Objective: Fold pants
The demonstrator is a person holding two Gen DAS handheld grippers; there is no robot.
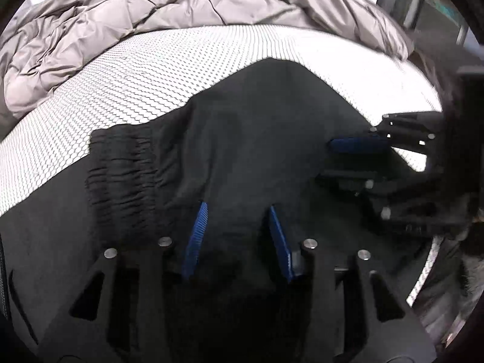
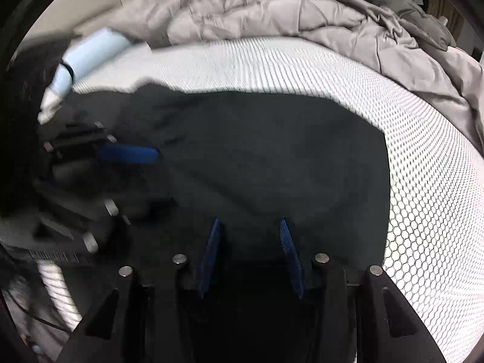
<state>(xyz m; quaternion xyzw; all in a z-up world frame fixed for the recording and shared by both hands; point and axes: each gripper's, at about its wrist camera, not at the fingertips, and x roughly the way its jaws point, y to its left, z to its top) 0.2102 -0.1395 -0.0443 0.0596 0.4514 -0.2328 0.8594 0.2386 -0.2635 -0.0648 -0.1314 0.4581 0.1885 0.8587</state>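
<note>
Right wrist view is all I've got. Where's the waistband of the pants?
Observer: The left wrist view shows the elastic waistband left of the left claw, gathered, lying on the mesh mattress.
Operator: Left claw open?
Observer: Open, fingers apart over the black pants, nothing pinched between them.
Operator: Where's my claw from that side?
Observer: The right claw sits at the right edge of the pants, pointing in toward the fabric.
</note>
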